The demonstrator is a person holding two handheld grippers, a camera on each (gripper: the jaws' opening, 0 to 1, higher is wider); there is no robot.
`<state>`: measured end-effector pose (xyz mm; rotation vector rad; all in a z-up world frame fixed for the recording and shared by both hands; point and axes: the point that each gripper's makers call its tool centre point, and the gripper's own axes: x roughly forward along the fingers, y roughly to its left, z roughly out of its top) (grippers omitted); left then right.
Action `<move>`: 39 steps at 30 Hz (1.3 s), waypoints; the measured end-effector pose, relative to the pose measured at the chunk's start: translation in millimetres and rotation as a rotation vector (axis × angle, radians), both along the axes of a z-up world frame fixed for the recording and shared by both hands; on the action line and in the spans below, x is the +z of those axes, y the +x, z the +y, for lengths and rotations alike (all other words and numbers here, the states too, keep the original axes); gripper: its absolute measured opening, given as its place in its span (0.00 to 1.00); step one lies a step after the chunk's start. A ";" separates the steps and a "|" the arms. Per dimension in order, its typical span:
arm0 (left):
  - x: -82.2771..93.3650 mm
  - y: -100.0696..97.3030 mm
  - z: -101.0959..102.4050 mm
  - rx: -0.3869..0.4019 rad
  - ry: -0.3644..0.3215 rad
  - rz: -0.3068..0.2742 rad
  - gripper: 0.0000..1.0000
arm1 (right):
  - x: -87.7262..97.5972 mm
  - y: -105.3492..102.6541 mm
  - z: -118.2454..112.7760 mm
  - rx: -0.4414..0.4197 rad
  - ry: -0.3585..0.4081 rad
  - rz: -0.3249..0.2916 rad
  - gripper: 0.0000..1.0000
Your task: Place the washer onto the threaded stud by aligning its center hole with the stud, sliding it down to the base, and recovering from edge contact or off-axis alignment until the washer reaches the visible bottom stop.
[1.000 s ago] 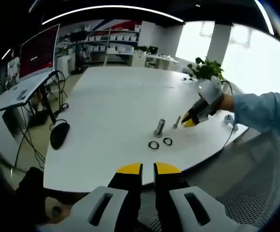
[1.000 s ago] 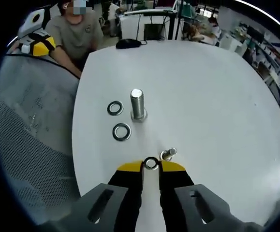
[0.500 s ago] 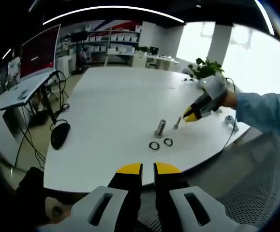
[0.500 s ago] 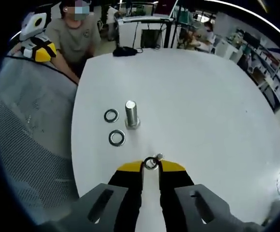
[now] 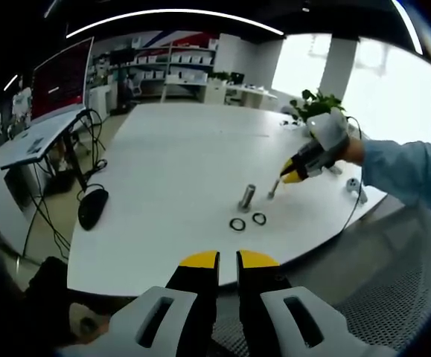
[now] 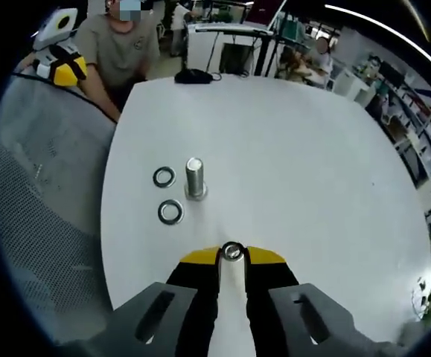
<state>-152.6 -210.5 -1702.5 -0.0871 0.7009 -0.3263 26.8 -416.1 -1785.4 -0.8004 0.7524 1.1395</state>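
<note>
We hold a washer [image 6: 232, 251] pinched in the right gripper [image 6: 232, 254] above the small stud [image 5: 272, 189]; the left gripper [image 5: 228, 258] idles, jaws nearly closed. We should centre the hole, then lower squarely.

right gripper [image 6: 232, 255] | pinching washer [image 6: 232, 251] | above table [image 6: 289, 163]

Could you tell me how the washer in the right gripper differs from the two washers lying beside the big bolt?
The held washer is pinched between the right gripper tips, off the table; the two loose washers lie flat on it beside the big bolt. All three are metal rings.
</note>
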 end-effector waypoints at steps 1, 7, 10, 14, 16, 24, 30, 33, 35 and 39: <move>-0.1 0.0 0.1 0.000 0.000 0.000 0.07 | -0.6 0.3 0.1 0.002 -0.004 -0.001 0.14; -0.8 -0.4 -0.5 -0.003 0.000 0.005 0.07 | -3.2 2.0 3.0 0.015 -0.016 -0.001 0.14; -0.6 -0.4 -0.6 -0.004 0.001 0.005 0.07 | -7.0 2.8 3.5 0.020 -0.030 0.002 0.14; -0.7 -0.6 -0.5 -0.004 0.001 0.006 0.07 | -8.3 3.9 3.7 0.026 -0.039 0.004 0.14; -0.5 -0.6 -0.7 -0.005 0.000 0.005 0.07 | -10.1 4.4 3.0 0.032 -0.048 0.007 0.14; -0.7 -0.7 -1.1 -0.007 0.001 0.007 0.07 | -12.3 8.3 5.7 0.037 -0.056 0.012 0.14; -0.9 -0.4 -1.0 -0.006 0.001 0.006 0.07 | -12.6 5.2 5.4 0.057 -0.077 0.021 0.14; -1.1 -0.5 -1.0 -0.007 0.001 0.007 0.07 | -12.4 5.8 3.3 0.104 -0.131 0.003 0.14; -1.2 -0.6 -1.3 -0.008 0.001 0.008 0.07 | -12.8 5.2 6.1 0.116 -0.139 0.013 0.14; -0.9 -0.5 -1.0 -0.006 0.000 0.007 0.07 | -17.3 3.5 7.7 0.139 -0.169 0.031 0.14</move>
